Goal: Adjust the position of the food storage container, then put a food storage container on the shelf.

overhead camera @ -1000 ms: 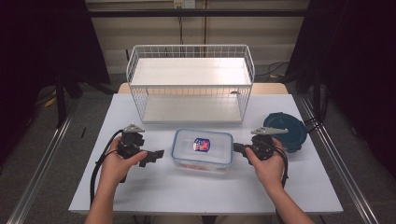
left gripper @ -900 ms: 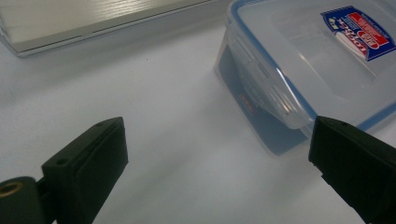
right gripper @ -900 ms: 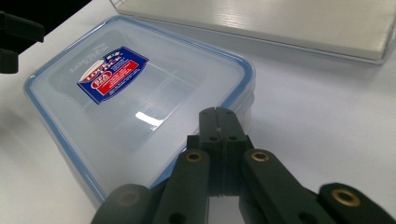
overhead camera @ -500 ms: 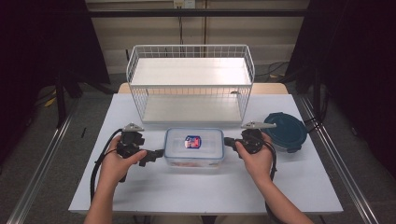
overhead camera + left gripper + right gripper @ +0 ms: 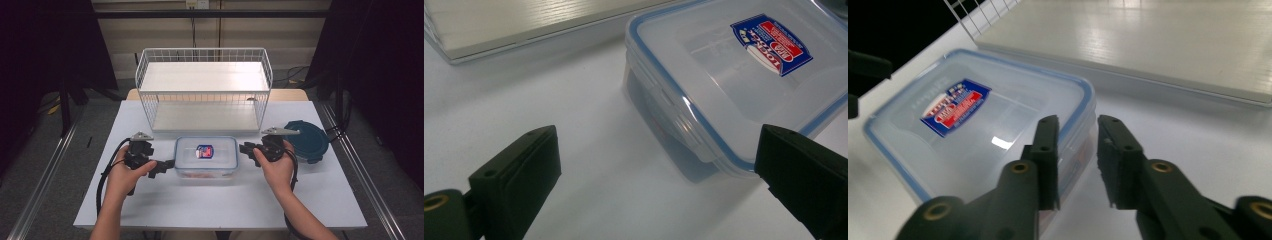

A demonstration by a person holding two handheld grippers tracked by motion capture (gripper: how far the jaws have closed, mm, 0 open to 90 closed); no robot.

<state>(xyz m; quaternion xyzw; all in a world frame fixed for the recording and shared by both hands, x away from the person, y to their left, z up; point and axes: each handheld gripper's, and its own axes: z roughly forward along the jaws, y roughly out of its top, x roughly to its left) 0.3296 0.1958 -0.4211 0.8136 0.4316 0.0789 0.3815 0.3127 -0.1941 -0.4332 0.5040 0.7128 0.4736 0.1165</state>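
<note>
A clear plastic container [image 5: 206, 156] with a blue-rimmed lid and a red and blue sticker lies on the white table [image 5: 210, 205] in front of the rack. My left gripper [image 5: 162, 167] is at its left end, open wide. In the left gripper view the container's [image 5: 744, 75] near corner lies between the spread jaws of that gripper [image 5: 659, 165], and neither jaw touches it. My right gripper [image 5: 246, 149] is at the container's right end. In the right gripper view this gripper [image 5: 1078, 160] has its jaws almost together with nothing between them, close against the end of the container [image 5: 978, 120].
A white wire basket rack [image 5: 204, 87] with a white shelf stands just behind the container; its base shows in both gripper views [image 5: 524, 25] [image 5: 1173, 45]. A dark teal round lid [image 5: 306, 141] lies to the right of my right hand.
The right gripper has moved left and a little away from the person, and the container has slid the same way toward the rack. The left gripper has hardly moved.
</note>
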